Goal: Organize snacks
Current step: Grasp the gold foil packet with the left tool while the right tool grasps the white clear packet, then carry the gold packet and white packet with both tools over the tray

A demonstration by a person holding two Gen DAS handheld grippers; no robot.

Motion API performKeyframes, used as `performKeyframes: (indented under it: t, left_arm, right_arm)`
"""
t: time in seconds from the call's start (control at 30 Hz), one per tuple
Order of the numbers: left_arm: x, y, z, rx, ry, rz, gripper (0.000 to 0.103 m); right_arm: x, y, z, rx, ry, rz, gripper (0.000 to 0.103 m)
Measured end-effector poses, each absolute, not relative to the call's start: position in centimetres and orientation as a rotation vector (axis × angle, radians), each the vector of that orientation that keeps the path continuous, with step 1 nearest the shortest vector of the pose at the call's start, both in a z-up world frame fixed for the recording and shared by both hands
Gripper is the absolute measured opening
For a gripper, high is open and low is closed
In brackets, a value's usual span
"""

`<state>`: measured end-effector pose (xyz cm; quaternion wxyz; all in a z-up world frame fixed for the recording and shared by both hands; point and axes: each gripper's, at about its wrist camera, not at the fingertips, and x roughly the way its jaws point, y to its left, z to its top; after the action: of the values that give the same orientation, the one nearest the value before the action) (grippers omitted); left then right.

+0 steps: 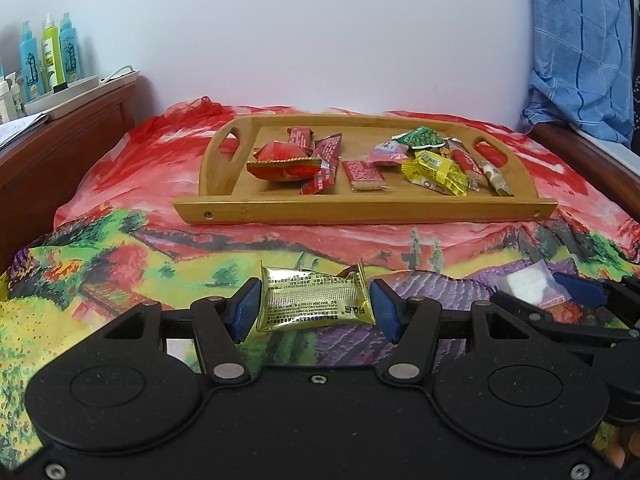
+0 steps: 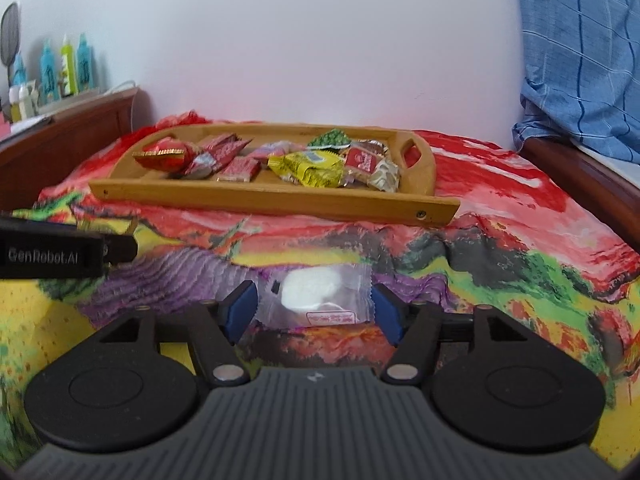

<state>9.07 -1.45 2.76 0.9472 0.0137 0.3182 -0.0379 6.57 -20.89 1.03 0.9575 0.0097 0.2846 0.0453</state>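
Note:
My left gripper [image 1: 316, 304] is shut on a gold foil snack packet [image 1: 316, 298], its blue pads pressing on the packet's two short ends just above the patterned cloth. My right gripper [image 2: 314, 300] is open. A clear packet with a white snack [image 2: 316, 292] lies on the cloth between its pads, which stand just off the wrapper's edges. In the left wrist view that packet [image 1: 528, 284] shows at the far right. Further back sits a wooden tray [image 1: 360, 210] [image 2: 260, 200] holding several wrapped snacks, red ones on its left and yellow and green ones on its right.
A colourful landscape-print cloth [image 1: 120, 280] covers the surface. Several spray bottles [image 1: 48, 60] stand on a wooden ledge at the back left. A blue checked fabric [image 2: 580, 60] hangs at the right above a wooden rail. A white wall lies behind the tray.

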Motion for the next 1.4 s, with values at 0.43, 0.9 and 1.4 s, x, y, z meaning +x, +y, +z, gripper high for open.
performKeyframes:
  t: [0.43,0.9,1.4]
  left_arm:
    - [8.7,-2.3,2.9,0.02,0.64,-0.098,0.055]
    - [9.6,-2.2,5.5,-0.016,0.617,-0.09,0.055]
    - [15.1,-1.3,9.3,-0.055,0.597,-0.093,0.055]
  right_arm:
    - [6.7,-20.2,1.1,0.015,0.545,0.074,0.053]
    - [7.4,-21.2,4.3,0.109,0.461,0.065,0.053]
    - [11.8,-22.1,7.3,0.164,0.421,0.084,0.054]
